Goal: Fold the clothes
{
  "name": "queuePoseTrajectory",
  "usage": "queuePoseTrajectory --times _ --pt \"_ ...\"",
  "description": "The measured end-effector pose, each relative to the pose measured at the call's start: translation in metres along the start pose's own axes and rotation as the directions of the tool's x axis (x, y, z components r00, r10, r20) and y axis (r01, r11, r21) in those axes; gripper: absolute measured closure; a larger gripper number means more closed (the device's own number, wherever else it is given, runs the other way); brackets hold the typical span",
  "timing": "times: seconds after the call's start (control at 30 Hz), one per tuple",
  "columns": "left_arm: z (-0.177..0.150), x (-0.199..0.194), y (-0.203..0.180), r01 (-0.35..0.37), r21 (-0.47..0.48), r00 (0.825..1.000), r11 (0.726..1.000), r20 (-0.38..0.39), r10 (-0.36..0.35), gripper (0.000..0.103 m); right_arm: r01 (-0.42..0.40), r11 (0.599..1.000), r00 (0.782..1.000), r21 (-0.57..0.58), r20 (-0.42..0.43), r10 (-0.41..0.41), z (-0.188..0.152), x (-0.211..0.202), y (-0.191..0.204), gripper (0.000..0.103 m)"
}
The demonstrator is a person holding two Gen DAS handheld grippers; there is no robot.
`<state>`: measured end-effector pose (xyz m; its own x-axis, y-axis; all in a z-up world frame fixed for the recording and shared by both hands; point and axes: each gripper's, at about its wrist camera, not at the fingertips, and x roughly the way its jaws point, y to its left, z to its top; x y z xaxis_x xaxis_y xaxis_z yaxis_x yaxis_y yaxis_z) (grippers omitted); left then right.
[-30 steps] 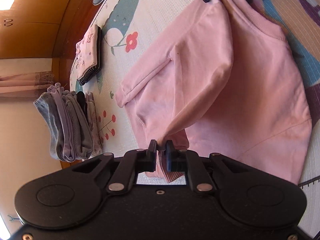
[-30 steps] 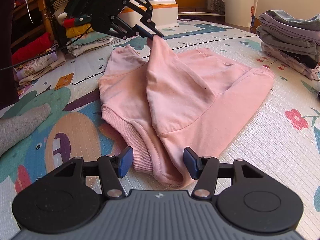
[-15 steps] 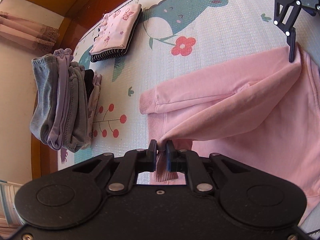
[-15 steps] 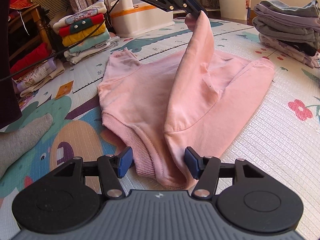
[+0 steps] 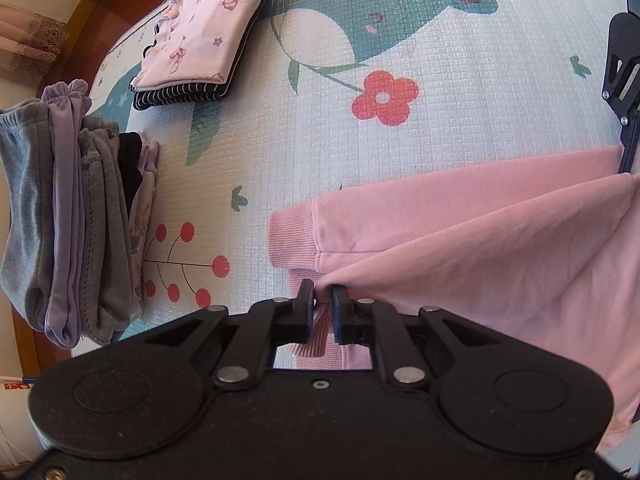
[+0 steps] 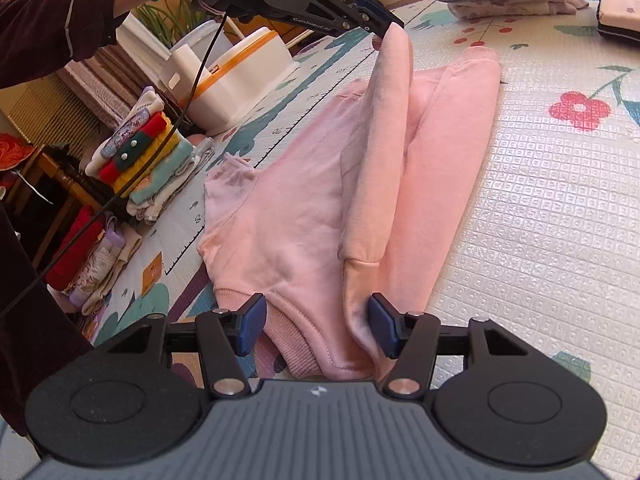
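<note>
The pink top (image 6: 304, 216) lies on the play mat (image 6: 560, 220), soft & floppy, so grab thick edges: left gripper (image 5: 320, 300) is pinched tight on its sleeve, right gripper (image 6: 316, 322) sits half open round the hem w/o squeezing.

Soft matt pink cloth sweatshirt (image 6: 304, 216) with ribbed cuffs, foam play mat (image 6: 540, 220) embossed in small squares, matt black plastic claw (image 5: 320, 308) with metal rivets

The left gripper (image 6: 394, 26), clamped on a fold of the pink sweatshirt (image 6: 304, 216), now carries that fold further across the garment toward the play mat's (image 6: 540, 216) far edge. The right gripper's (image 6: 316, 330) jaws have just been closing slightly, with the sweatshirt hem between them.
</note>
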<state>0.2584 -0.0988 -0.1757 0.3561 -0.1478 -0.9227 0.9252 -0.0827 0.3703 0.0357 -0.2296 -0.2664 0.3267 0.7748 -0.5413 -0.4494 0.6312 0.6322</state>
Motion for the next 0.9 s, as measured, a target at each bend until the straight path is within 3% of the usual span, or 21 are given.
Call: queuePoseTrajectory --times 0.13,0.17,0.2,0.23,0.3,0.4,0.47,0.57,0.6,0.7,0.9 --pt "0.02 0.007 0.009 0.044 0.004 0.999 0.999 -0.01 -0.044 0.095 0.007 0.999 1.0 0.037 0.007 -0.007 0.0 0.0 -0.005 0.059" --pt "0.024 0.013 0.012 0.04 -0.005 0.999 0.999 -0.015 -0.041 0.092 0.008 1.0 1.0 0.03 0.005 -0.009 0.0 0.0 -0.004 0.059" --pt "0.027 0.02 0.014 0.009 -0.019 1.0 1.0 -0.014 -0.009 0.08 0.008 0.999 1.0 0.037 0.006 -0.008 0.0 0.0 -0.004 0.059" --pt "0.027 0.024 0.019 -0.042 -0.051 0.999 0.998 -0.008 0.041 0.069 0.007 0.999 1.0 0.047 0.008 -0.007 0.0 0.001 -0.005 0.059" --pt "0.019 0.025 0.034 -0.112 -0.169 0.993 0.979 0.003 0.114 0.068 0.011 0.998 1.0 0.068 0.012 -0.012 -0.001 -0.001 -0.008 0.064" --pt "-0.008 0.018 0.057 -0.129 -0.346 0.99 0.929 0.01 0.141 0.069 0.016 0.995 1.0 0.095 0.018 -0.018 -0.001 -0.001 -0.009 0.067" --pt "-0.033 0.016 0.073 -0.079 -0.497 0.994 0.864 0.026 0.106 0.069 0.014 0.993 1.0 0.117 0.023 -0.017 -0.001 -0.002 -0.011 0.066" --pt "-0.071 0.015 0.087 0.058 -0.712 0.992 0.7 0.12 0.039 0.069 0.006 0.989 0.999 0.15 0.04 -0.012 -0.002 -0.005 -0.014 0.062" --pt "-0.079 0.016 0.089 0.106 -0.75 0.988 0.653 0.156 0.019 0.069 0.001 0.987 0.999 0.162 0.049 -0.009 -0.001 -0.006 -0.014 0.057" --pt "-0.088 0.027 0.087 0.243 -0.825 0.966 0.51 0.256 -0.046 0.069 -0.001 0.983 0.998 0.184 0.069 -0.012 0.003 -0.008 -0.016 0.056" --pt "-0.091 0.061 0.073 0.377 -0.865 0.926 0.331 0.352 -0.135 0.068 0.019 0.983 0.998 0.184 0.061 -0.03 0.012 0.002 -0.014 0.056"
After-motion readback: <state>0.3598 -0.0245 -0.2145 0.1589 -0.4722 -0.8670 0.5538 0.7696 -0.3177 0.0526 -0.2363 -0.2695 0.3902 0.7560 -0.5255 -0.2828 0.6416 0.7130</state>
